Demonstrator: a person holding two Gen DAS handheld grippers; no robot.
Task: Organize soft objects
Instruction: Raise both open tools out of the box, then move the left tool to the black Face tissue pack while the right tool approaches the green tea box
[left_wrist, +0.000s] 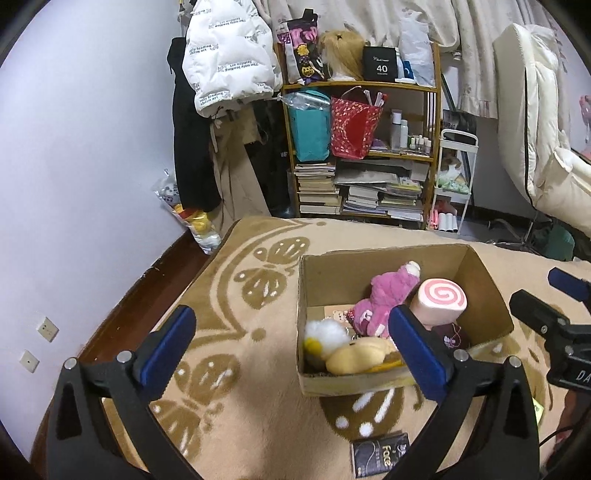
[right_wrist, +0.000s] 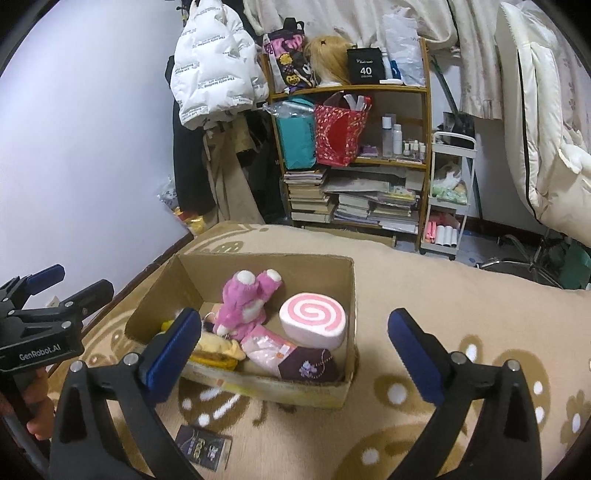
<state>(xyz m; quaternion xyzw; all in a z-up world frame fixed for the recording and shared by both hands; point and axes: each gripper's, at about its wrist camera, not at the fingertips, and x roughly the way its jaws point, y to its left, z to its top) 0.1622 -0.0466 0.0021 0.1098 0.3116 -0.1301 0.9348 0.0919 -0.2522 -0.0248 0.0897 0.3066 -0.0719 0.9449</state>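
both your left gripper (left_wrist: 291, 332) and right gripper (right_wrist: 295, 332) hang wide and empty at the bottom of frame. mid-frame, the cardboard box (right_wrist: 334, 391) holds the pink plush (right_wrist: 245, 301) and swirl cushion (right_wrist: 314, 319). piled this loosely, another toy dropped in could roll out over the low front wall.

One cardboard box (right_wrist: 340, 295) on the patterned blanket (right_wrist: 461, 306). Inside: one pink plush toy (right_wrist: 245, 301), one pink swirl roll cushion (right_wrist: 314, 321), one dark purple embroidered pouch (right_wrist: 310, 367), one pale pink packet (right_wrist: 267, 347), one yellow plush (left_wrist: 356, 356), one white fluffy pompom (left_wrist: 325, 330). One small black packet (right_wrist: 203, 448) lying outside the box. Two grippers: left gripper (left_wrist: 291, 345), right gripper (right_wrist: 293, 345), both with jaws spread, nothing between
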